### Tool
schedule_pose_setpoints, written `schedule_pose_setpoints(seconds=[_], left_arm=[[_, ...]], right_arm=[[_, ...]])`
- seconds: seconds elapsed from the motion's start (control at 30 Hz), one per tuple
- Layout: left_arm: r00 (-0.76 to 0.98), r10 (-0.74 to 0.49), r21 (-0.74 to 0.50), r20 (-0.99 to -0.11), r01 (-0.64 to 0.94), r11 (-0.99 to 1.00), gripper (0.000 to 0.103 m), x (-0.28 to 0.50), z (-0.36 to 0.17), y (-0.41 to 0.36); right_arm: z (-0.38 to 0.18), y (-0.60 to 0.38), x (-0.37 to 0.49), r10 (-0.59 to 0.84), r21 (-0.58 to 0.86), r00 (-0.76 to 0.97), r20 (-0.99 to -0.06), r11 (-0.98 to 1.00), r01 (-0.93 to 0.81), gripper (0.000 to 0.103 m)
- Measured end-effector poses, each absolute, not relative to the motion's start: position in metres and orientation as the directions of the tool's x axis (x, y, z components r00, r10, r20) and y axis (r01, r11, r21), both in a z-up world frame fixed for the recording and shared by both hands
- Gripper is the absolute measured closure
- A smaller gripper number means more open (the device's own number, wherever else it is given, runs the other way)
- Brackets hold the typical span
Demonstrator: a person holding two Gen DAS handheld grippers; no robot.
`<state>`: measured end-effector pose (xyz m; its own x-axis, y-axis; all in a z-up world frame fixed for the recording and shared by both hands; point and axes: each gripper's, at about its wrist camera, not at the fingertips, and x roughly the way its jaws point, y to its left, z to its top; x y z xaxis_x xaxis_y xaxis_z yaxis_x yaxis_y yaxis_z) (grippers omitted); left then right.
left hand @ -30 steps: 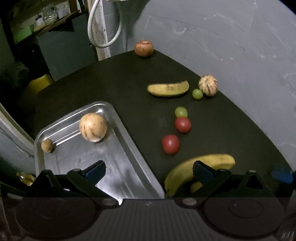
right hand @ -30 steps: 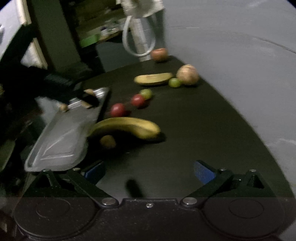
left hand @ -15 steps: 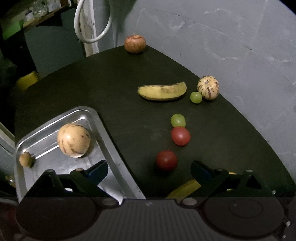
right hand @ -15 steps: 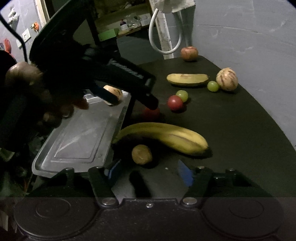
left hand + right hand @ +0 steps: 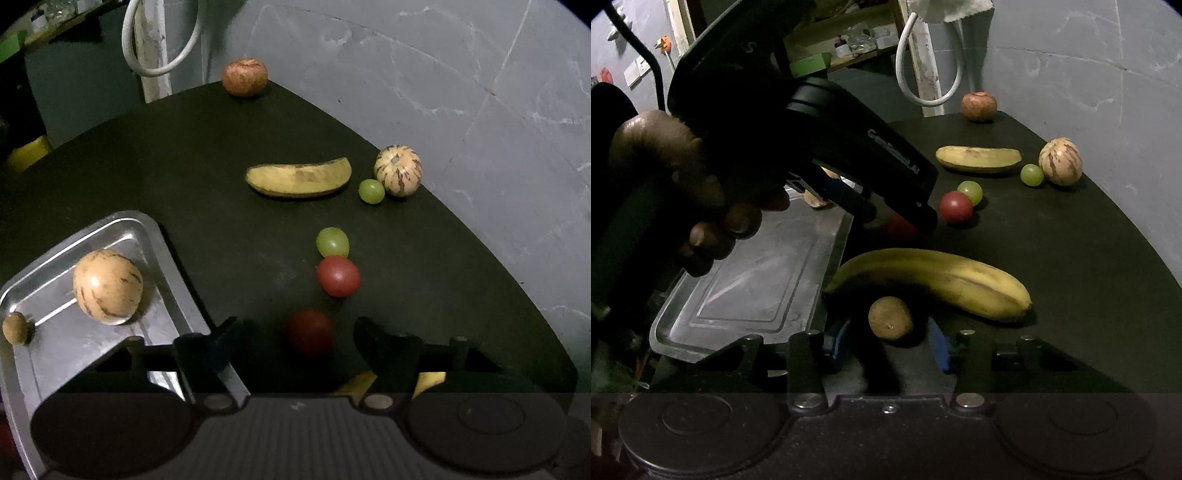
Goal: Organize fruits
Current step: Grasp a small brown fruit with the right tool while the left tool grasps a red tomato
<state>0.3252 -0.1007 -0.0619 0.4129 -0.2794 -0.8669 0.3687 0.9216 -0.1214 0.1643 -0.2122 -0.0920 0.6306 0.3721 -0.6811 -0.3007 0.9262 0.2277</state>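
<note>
Overhead, a white hose [image 5: 162, 55] loops beside the black table [image 5: 229, 147] and grey wall [image 5: 461, 74].

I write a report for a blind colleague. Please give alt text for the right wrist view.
The right gripper, fingers open, frames a small round brown fruit on a dark table, beside a long yellow banana. To the left, a hand holds the left gripper beside a shiny metal tray, above a red tomato.
</note>
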Motion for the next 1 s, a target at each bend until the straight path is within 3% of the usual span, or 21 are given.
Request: schedule_pose_setpoints(seconds=[0.2,0.4,1.0], left_arm=[[0.398,-0.291,-0.141,-0.870,0.365,0.920,0.053,0.327,-0.066,-0.102],[0.381,-0.293,-0.153,-0.877,0.359,0.921,0.071,0.328,-0.069,-0.103],[0.461,-0.299,-0.177,-0.835,0.290,0.941,0.072,0.305,-0.041,-0.085]], right_arm=[[-0.092,-0.211,0.166,0.373,0.224,0.634,-0.678,0.926,-0.304,0.072],[-0.092,-0.213,0.165,0.375,0.235,0.635,-0.676,0.926,-0.296,0.073],[-0.059,-0.218,0.159,0.369,0.214,0.663,-0.651,0.928,-0.306,0.074]])
